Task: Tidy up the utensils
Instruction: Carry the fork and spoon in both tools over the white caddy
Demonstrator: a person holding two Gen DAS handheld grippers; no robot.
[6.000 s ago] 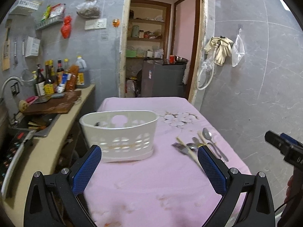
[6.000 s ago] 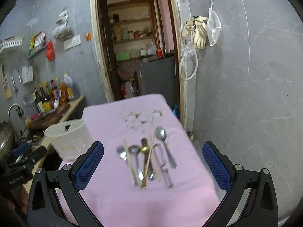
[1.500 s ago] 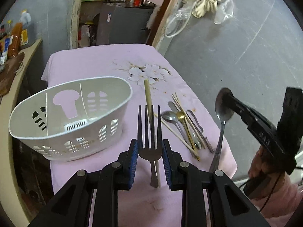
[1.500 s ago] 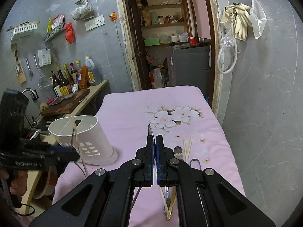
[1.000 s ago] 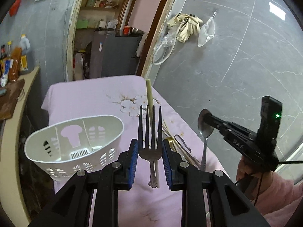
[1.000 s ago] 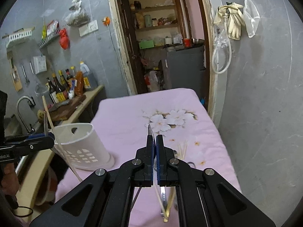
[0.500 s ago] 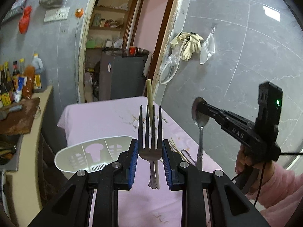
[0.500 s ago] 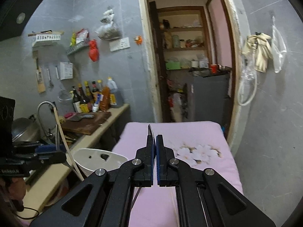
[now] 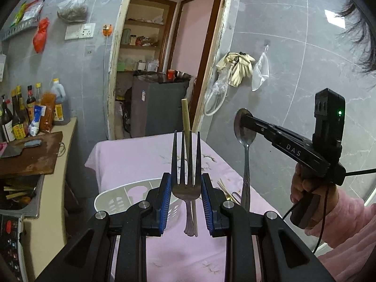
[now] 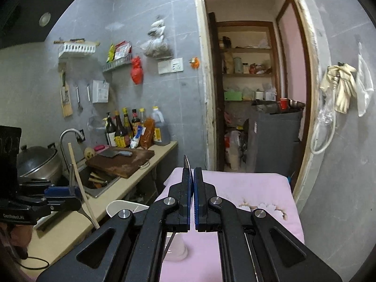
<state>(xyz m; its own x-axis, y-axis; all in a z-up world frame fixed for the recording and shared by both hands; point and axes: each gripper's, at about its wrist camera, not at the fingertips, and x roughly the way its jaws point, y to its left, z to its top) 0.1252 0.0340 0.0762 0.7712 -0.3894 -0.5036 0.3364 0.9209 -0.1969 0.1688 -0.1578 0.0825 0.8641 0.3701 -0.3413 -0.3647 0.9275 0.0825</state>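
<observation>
The left gripper was clamped on a dull steel fork and a pale chopstick, both upright, tines up. Beside it, the right gripper pinched a spoon by its bowl, handle hanging. Below stood the white basket on the pink table.

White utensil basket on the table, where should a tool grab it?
Take the white utensil basket by its top rim, one tool finger inside and one outside, coming straight down from above. It stands upright with its mouth open, the wall looks thin enough to pinch, and the whole body looks too wide to span.
</observation>
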